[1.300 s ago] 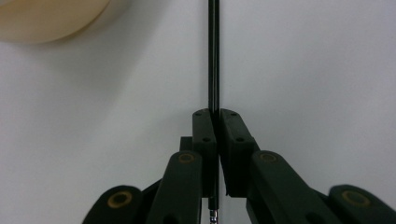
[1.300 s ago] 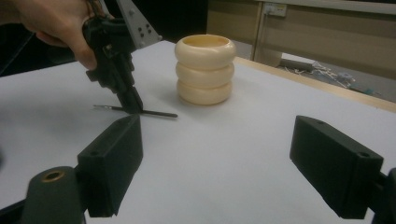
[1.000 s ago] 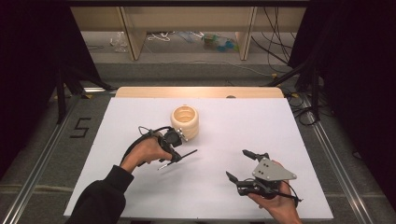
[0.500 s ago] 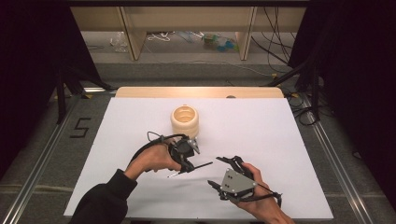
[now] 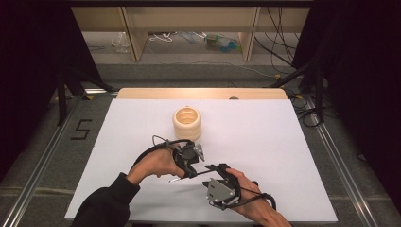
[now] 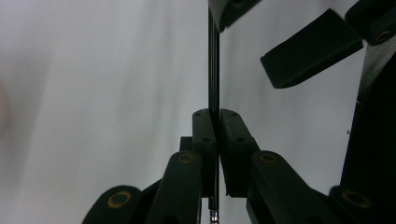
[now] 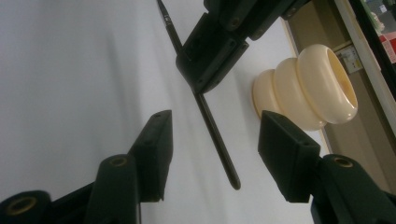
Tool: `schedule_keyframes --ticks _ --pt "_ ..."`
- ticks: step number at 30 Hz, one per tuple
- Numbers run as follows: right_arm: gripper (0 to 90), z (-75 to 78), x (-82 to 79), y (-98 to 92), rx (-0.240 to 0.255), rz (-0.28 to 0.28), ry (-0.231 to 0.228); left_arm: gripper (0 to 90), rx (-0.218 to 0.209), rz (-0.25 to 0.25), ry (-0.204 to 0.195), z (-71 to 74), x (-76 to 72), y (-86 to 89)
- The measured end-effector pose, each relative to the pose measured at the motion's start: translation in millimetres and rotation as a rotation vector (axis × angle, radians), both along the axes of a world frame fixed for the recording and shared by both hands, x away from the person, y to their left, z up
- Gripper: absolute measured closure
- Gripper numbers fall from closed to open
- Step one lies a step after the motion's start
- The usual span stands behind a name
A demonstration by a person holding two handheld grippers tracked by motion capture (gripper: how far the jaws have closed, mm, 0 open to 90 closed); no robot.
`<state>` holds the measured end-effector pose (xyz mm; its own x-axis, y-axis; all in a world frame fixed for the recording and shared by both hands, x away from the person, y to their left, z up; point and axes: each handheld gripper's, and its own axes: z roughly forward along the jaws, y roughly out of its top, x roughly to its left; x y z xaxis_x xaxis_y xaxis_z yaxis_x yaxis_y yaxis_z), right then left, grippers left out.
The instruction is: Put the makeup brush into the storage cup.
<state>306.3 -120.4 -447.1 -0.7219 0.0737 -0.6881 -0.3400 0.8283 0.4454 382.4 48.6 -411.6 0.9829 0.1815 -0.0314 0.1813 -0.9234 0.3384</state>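
My left gripper [image 5: 190,163] pinches a thin black rod [image 6: 214,70] tight between its pads, holding it above the white table [image 5: 283,142] with the free end pointing toward my right hand. My right gripper [image 7: 212,144] has just been closing; its jaws stand half spread on either side of the rod's end, pads not yet touching it. A cream ribbed holder [image 5: 187,123] stands farther back on the table, near my left gripper.
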Motion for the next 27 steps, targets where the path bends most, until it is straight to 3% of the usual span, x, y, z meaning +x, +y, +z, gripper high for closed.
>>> schedule_keyframes --ticks 6,10,12,14,21,22,25,27 --pt "57.7 -3.6 -3.6 3.7 -0.03 -0.033 -0.026 85.3 -0.001 -0.006 -0.001 1.6 -3.6 -3.5" --pt "61.4 -4.0 -3.9 6.9 -0.069 -0.009 -0.055 85.3 -0.006 -0.005 0.005 2.4 -3.8 -3.4" --pt "63.6 -6.2 -5.3 8.4 -0.079 -0.033 -0.048 85.3 -0.009 -0.009 0.002 3.0 -3.5 -3.2" --pt "64.7 -5.9 -4.3 10.1 -0.1 -0.019 -0.079 85.2 -0.01 -0.012 0.005 3.9 -3.2 -2.0" --pt "69.2 -9.5 -5.4 14.9 -0.142 -0.035 -0.106 85.3 -0.011 -0.014 0.007 4.9 -3.7 -1.9" --pt "70.0 -8.3 -3.6 16.2 -0.156 -0.009 -0.132 85.3 -0.011 -0.014 0.007 4.9 -3.8 -1.9" --pt "71.9 -9.2 -4.7 17.4 -0.165 -0.006 -0.134 85.3 -0.015 -0.013 0.006 5.3 -3.8 -1.6" --pt "72.9 -7.9 -2.8 18.5 -0.187 0.021 -0.17 85.3 -0.016 -0.014 0.005 5.5 -3.8 -1.5"
